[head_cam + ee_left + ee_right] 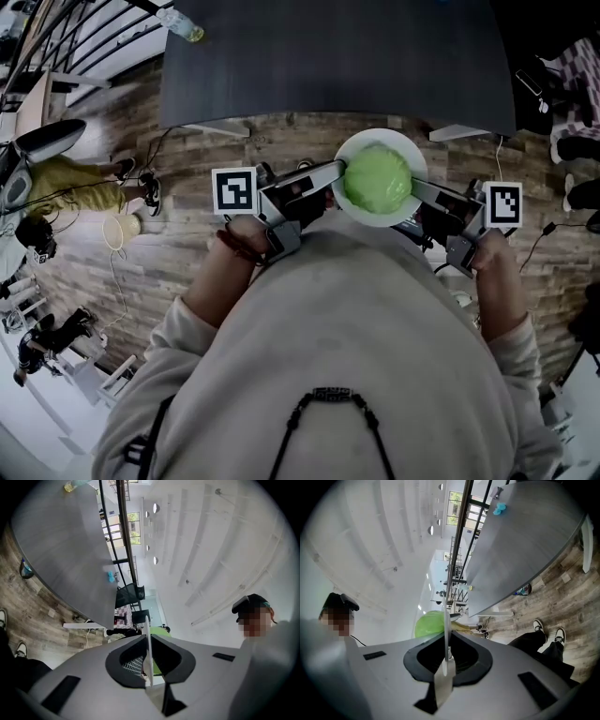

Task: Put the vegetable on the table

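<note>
Our left gripper [328,176] has its fingers closed on the left rim of the white plate [380,135]. The green vegetable [377,178] sits on it, over the floor, short of the dark desk [337,56]. Our right gripper [419,193] pinches the right rim. If either thin grip slips or we tilt, the vegetable may roll off.

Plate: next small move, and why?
Probably carry it forward over the table. The left gripper and right gripper clamp the plate by its rim, the vegetable sits on it, and it hangs over floor, short of the table edge.
</note>
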Available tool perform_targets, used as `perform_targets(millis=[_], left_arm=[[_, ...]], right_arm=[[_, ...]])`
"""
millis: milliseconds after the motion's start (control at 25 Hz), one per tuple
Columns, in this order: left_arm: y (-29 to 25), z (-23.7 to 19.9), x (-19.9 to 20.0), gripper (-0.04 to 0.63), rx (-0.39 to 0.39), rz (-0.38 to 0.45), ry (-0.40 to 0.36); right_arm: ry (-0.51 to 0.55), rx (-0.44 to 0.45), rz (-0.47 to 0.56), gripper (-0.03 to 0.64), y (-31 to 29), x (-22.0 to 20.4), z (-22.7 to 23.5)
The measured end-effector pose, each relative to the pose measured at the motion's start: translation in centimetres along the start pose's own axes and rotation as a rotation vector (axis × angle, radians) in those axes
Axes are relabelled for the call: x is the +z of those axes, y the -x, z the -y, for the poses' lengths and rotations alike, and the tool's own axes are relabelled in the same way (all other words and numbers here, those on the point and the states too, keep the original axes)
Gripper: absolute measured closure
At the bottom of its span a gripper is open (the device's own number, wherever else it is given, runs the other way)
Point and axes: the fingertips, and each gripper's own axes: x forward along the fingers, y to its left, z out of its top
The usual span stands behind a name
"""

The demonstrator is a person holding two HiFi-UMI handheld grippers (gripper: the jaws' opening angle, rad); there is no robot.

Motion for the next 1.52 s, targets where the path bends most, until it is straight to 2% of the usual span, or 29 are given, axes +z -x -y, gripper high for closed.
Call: perform_targets(millis=[160, 320, 560, 720, 1000, 1520], left_arm=[[0.5, -0.4, 1.7, 0.561, -0.001, -0.020, -0.002], [-0.5, -0.6, 4.5, 0.561, -0.039, -0.053, -0.010], [-2.7, -0.4, 10.6, 0.560, -0.071, -0.139, -0.037], [-3.1, -0.8, 14.1, 0.561, -0.097, -0.167, -0.003], [-4.0, -1.3, 17.6, 0.561, -0.103, -0.232, 0.010], [-0.5, -3.3, 26.1, 0.561, -0.129, -0.199, 0.049]], right_arm=[[0.018, -0.030, 0.004, 0.581, -0.9, 1.3, 0.0], [0.026, -0.035, 0.042, 0.581, -1.8, 3.6, -0.1], [0.038, -0.064, 0.115, 0.581, -2.9, 9.1, -1.0], [0.032, -0.086, 0.157, 0.581, -4.5, 12.0, -1.2], [0.005, -0.104, 0.200, 0.581, -5.7, 15.0, -1.2], [-0.003, -0.150, 0.174, 0.581, -13.0, 20.9, -1.4]])
